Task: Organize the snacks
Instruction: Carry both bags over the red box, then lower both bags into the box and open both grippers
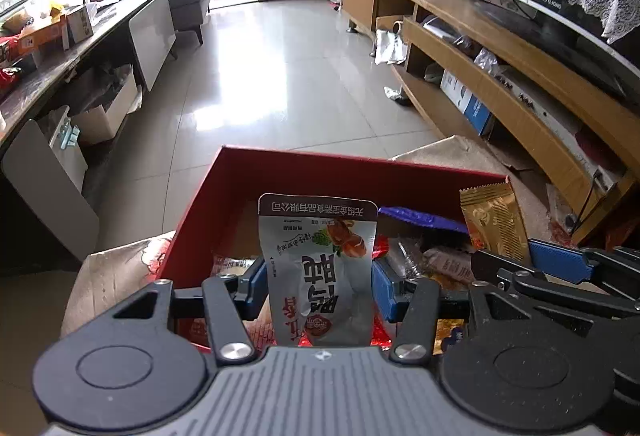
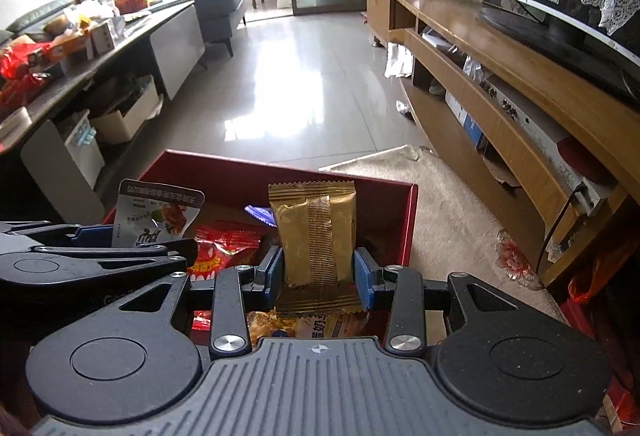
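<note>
Snacks fill red box (image 2: 404,220) on beige rug (image 2: 448,191), tiled floor (image 1: 280,75) beyond. Left hand-held gripper (image 1: 318,284) clamps silver pouch (image 1: 320,260); right hand-held gripper (image 2: 318,272) clamps gold packet (image 2: 314,232), both over box. TV cabinet (image 1: 500,47) right, desk (image 1: 52,67) left.

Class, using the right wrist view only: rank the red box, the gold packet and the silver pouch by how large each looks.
1. red box, widest by far.
2. gold packet, held in the right claw, but enlarged by nearness to the camera.
3. silver pouch, partly hidden behind the left claw, so its place is unsure.
</note>
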`<state>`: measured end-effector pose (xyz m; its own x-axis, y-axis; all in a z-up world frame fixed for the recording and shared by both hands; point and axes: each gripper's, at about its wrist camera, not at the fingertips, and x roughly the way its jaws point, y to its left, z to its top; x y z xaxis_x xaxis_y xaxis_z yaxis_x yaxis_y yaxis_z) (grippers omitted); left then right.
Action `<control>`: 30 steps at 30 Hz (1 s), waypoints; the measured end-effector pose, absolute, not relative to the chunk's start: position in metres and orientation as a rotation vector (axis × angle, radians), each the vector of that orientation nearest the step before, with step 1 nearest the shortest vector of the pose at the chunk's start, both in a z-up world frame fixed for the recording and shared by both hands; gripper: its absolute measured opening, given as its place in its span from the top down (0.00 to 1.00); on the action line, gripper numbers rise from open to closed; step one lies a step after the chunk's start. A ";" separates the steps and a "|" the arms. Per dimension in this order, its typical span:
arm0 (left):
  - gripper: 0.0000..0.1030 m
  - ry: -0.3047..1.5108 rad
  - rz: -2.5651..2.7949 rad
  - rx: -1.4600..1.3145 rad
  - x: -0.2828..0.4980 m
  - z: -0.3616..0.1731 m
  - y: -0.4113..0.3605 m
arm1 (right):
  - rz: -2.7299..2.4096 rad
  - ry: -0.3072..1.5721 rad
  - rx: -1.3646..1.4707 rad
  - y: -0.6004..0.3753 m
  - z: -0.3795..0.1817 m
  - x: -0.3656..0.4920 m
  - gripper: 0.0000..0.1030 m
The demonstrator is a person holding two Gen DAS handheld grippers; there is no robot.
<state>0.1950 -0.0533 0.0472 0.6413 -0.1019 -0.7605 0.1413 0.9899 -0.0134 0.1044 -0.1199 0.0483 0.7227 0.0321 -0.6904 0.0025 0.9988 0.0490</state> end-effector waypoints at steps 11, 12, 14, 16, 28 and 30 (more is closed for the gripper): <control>0.51 0.899 -0.127 0.063 0.201 0.031 -0.055 | 0.010 0.808 0.034 -0.117 0.034 0.112 0.55; 0.51 0.901 -0.127 0.062 0.201 0.030 -0.055 | 0.008 0.811 0.034 -0.117 0.032 0.112 0.55; 0.51 0.902 -0.127 0.068 0.202 0.028 -0.056 | 0.009 0.816 0.033 -0.118 0.031 0.113 0.55; 0.51 0.905 -0.128 0.070 0.202 0.026 -0.056 | 0.009 0.823 0.032 -0.118 0.029 0.114 0.55; 0.45 0.935 -0.117 0.065 0.203 0.022 -0.049 | -0.001 0.850 0.030 -0.117 0.024 0.114 0.45; 0.44 0.932 -0.114 0.062 0.201 0.024 -0.048 | -0.005 0.848 0.028 -0.117 0.025 0.113 0.42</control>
<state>0.2013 -0.0475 0.0245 0.5904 -0.0709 -0.8040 0.1247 0.9922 0.0040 0.1126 -0.1172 0.0247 0.6612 0.0071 -0.7502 0.0151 0.9996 0.0228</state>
